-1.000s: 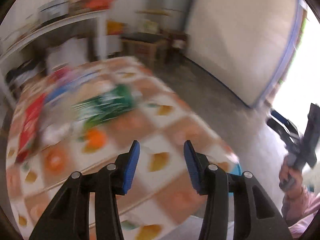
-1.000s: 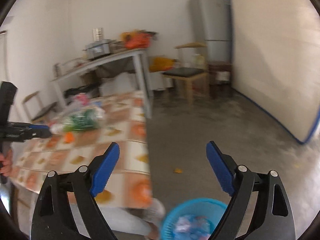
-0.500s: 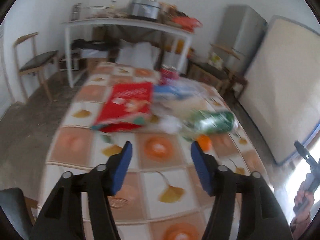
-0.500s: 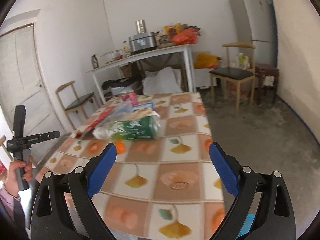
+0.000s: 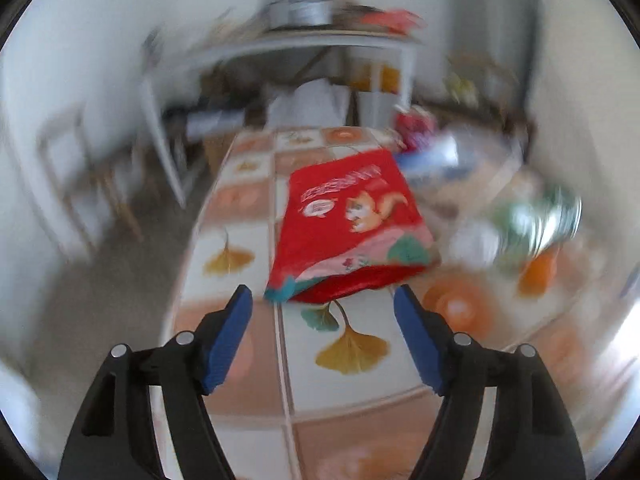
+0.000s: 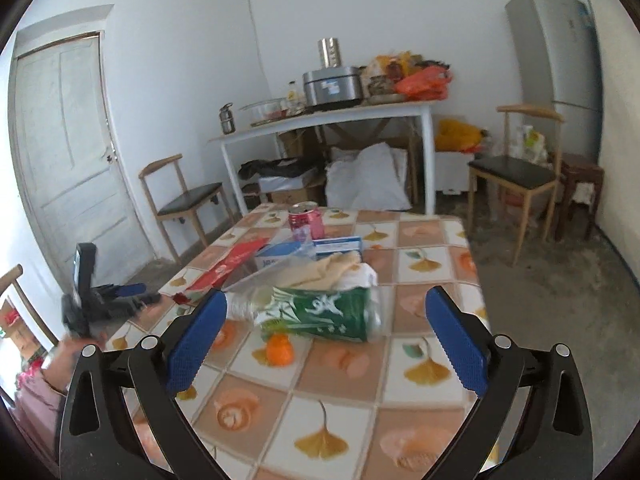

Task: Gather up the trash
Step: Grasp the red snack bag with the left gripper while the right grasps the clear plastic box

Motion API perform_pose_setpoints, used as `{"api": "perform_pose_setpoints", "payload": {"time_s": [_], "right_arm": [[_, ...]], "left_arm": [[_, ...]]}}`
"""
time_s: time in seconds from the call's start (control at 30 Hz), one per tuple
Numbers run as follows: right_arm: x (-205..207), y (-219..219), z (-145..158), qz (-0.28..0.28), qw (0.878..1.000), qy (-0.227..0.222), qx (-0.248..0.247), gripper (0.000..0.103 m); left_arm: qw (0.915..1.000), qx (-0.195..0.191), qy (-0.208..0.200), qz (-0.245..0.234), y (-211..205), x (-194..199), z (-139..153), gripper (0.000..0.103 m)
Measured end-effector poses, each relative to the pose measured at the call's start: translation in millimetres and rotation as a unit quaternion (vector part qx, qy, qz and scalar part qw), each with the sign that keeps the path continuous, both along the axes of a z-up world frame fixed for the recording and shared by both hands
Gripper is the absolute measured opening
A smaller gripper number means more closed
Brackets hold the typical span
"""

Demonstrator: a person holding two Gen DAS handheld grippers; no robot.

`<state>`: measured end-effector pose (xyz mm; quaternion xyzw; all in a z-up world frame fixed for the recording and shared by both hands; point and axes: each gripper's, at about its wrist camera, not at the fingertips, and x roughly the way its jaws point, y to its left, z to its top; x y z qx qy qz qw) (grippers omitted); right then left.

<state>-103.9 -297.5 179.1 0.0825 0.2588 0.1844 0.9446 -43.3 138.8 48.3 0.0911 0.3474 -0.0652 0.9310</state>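
Note:
A red snack bag [image 5: 352, 224] lies on the tiled table [image 5: 360, 376], just beyond my open, empty left gripper [image 5: 322, 308]. In the right wrist view the same bag [image 6: 236, 260] lies at the left of a trash heap: a clear bottle with a green label [image 6: 320, 312], an orange cap [image 6: 280, 350], a pink can [image 6: 306, 220], a blue-white box [image 6: 336, 246] and beige cloth [image 6: 320, 270]. My right gripper [image 6: 326, 326] is open and empty, near the bottle. The left gripper also shows in the right wrist view [image 6: 120, 300].
A white side table [image 6: 328, 124] with pots stands behind. Wooden chairs [image 6: 184, 196] [image 6: 516, 172] flank it. A fridge [image 6: 560, 52] is at the far right, a door [image 6: 64, 152] at the left. The table edge [image 6: 476, 272] drops to grey floor.
Both grippers have swung from the floor and basket side toward the table. The left one has closed in on the red bag. The right one has come nearer to the bottle.

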Motion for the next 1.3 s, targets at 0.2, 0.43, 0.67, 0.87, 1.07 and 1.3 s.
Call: {"api": "perform_pose_setpoints", "payload": {"time_s": [0.2,0.43,0.67,0.87,1.07,1.3], "right_arm": [[73.2,21.5,-6.4,0.039,0.996,0.079,0.016,0.096],[142.2,63.3,-22.0,0.057,0.991,0.111,-0.048,0.095],[182.2,103.4,-44.7,0.071,0.978,0.138,-0.139,0.090],[195.6,125.4,-65.1,0.049,0.963,0.162,-0.211,0.017],[202.5,102.6,-66.2,0.050,0.976,0.190,-0.099,0.004],[195.7,64.1,-27.6,0.019,0.989,0.149,0.019,0.004]], "left_arm": [[0.9919,0.114,0.047,-0.030,-37.8,34.6,-35.5,0.071],[0.9659,0.258,0.011,-0.019,-58.2,57.7,-54.7,0.037],[0.9637,0.265,0.023,-0.019,-53.9,53.2,-62.2,0.005],[0.9721,0.234,0.015,-0.005,-46.8,44.1,-45.7,0.005],[0.9792,0.203,-0.003,0.006,-40.4,31.9,-21.4,0.005],[0.9826,0.178,-0.035,0.039,-29.6,19.5,16.5,0.005]]}}
